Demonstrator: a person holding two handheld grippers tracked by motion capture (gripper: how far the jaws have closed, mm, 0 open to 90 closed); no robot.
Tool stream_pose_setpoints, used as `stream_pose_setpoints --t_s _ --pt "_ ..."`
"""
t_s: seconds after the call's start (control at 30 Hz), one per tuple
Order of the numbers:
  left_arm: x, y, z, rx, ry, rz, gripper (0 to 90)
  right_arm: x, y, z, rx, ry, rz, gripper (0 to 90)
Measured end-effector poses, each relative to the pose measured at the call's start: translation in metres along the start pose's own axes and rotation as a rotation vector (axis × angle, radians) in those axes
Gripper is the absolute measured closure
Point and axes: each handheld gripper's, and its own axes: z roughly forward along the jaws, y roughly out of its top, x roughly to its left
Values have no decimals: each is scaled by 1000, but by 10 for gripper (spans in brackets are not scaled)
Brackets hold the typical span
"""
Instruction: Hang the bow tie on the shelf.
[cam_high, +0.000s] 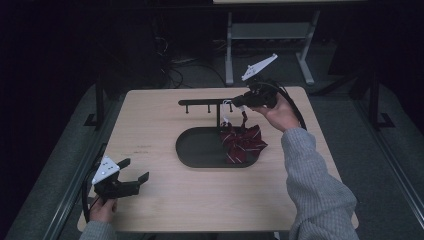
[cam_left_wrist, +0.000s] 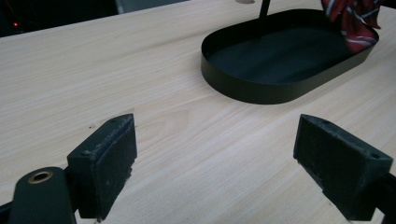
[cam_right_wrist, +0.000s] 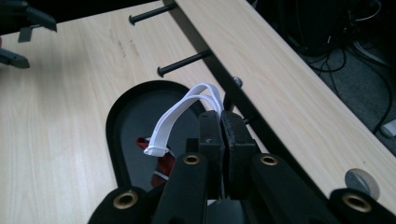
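Note:
A black oval tray holds a post with a black peg rail across its top. A dark red striped bow hangs over the tray's right end on a white elastic strap. My right gripper is shut on that strap, right beside the rail and short of a peg. The red cloth dangles below the jaws. My left gripper rests open near the table's front left corner, with bare wood between its pads; the tray wall lies ahead of it.
The wooden table stretches wide in front of the tray. A second peg sticks out farther along the rail. Beyond the table's far edge are a desk frame and cables on the floor.

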Motion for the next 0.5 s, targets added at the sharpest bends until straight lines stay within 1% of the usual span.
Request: stream_pose_setpoints --t_s 0.1,0.13,0.2,0.3,0.4,0.43,0.5 --pt "0 0 0 1 -3 2 128 -2 -1 1 3 -8 8 873" --pt "0 0 0 2 -2 3 128 -5 -3 3 11 -12 18 873" --pt "0 0 0 3 -2 3 128 -6 -3 4 16 -15 21 872" --pt "-1 0 0 4 -3 3 128 -8 -6 8 38 -33 37 869" --pt "-1 0 1 3 -6 7 128 -9 -7 9 39 -31 44 868" --pt "-1 0 1 2 -6 8 128 -10 -8 11 39 -36 40 868" --pt "-1 0 0 3 -6 8 128 -10 -9 12 46 -40 46 867"
